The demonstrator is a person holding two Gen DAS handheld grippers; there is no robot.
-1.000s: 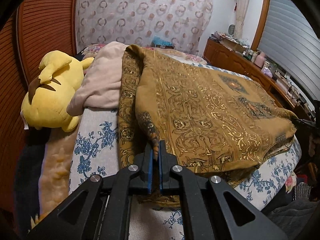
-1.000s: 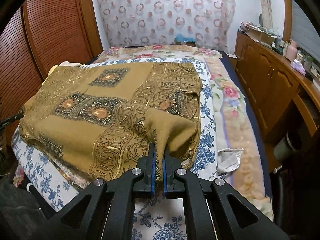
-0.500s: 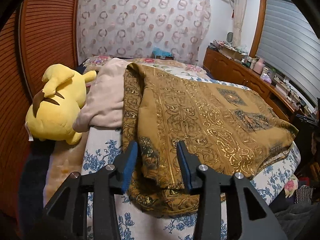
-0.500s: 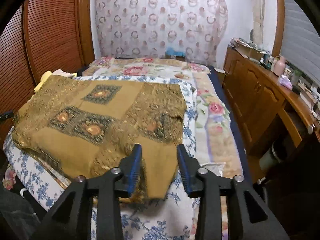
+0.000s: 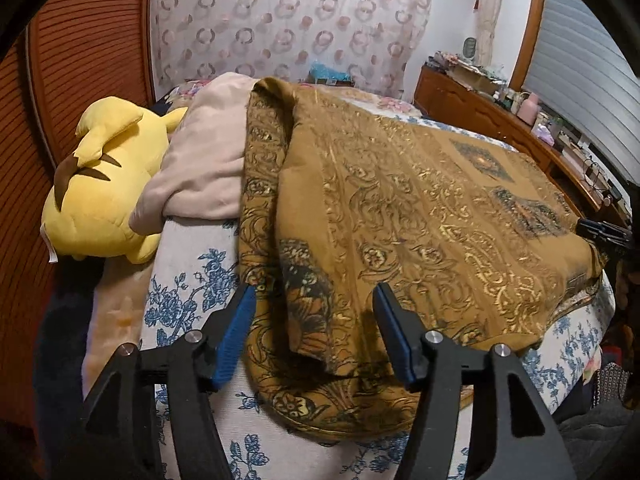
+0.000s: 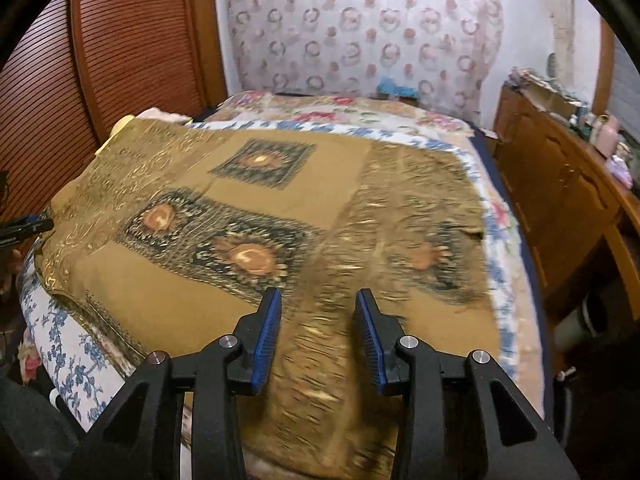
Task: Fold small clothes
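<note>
Cloth (image 5: 400, 216), mustard with gold scrollwork, lies spread on your bed (image 5: 188, 280), long axis running from 10 to 4 o'clock in the left wrist view. Left gripper (image 5: 314, 300): your jaws have just been opening, the near corner loose between them at 12 o'clock, unpinched. Right gripper (image 6: 318, 304): jaws apart, empty, its released corner at 12 o'clock.

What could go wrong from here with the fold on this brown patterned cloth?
1. The brown patterned cloth hangs over the near edge of the bed; unheld, its fold could slide off.
2. Its far-left edge rides up on the beige blanket beside the yellow plush toy, so the next fold may come out uneven.
3. The left gripper and right gripper, jaws just opened, stand open over loose layers and may regrasp only one.
</note>
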